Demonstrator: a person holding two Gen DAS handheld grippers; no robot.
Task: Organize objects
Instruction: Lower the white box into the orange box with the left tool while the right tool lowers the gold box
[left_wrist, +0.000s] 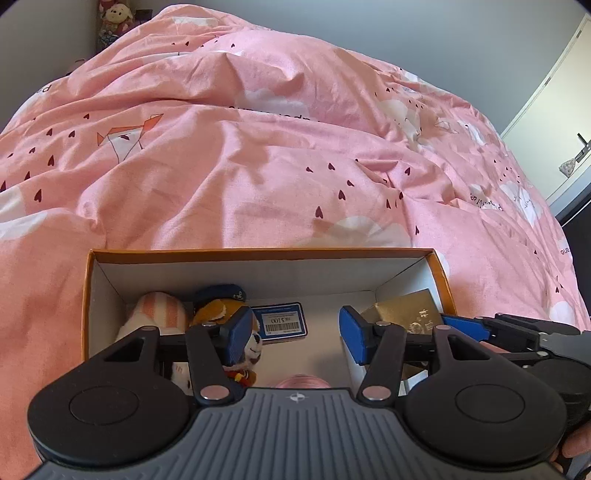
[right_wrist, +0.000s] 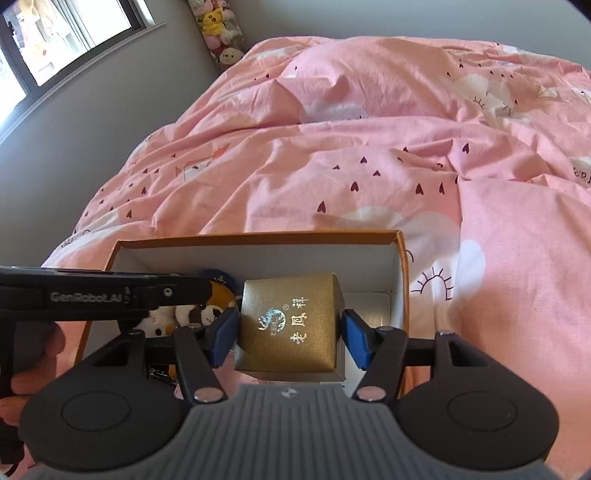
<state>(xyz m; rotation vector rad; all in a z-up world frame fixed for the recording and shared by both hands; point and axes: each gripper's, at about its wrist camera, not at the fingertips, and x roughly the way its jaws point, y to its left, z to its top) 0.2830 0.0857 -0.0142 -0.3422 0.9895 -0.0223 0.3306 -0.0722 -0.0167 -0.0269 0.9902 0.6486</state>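
Setting: Pink duvet (left_wrist: 280, 155) printed with small dark hearts and white clouds, rumpled across a bed; grey walls behind, a window at the upper left of the right wrist view, and soft toys stacked in the far corner (right_wrist: 218, 26).
Container: an open cardboard box (left_wrist: 258, 255) with an orange outside and white inside, resting on the duvet near the foot of the bed.
Already in the box: a striped peach-and-white plush (left_wrist: 155, 314), a plush dog in a navy cap (left_wrist: 221, 306), and a blue card with a barcode (left_wrist: 282, 323) lying flat on the box floor.
Task item: a gold gift box (right_wrist: 291, 325), cube-shaped, textured, with shiny printed characters on its face; it hangs over the right end of the cardboard box, not yet set down.
Right gripper (right_wrist: 290, 334): blue pads pinching the gold gift box on two opposite side walls, pointing steeply down.
Left gripper (left_wrist: 291, 332): spread apart with nothing between the pads, tilted down over the middle of the cardboard box above the toys.
Handling, as a judgement: the gift box looks light and rigid, yet its walls could dent and its finish may be slick, so the flat opposing sides are the sensible hold.
Hands: fingers (right_wrist: 33, 373) wrap the left tool's grip.
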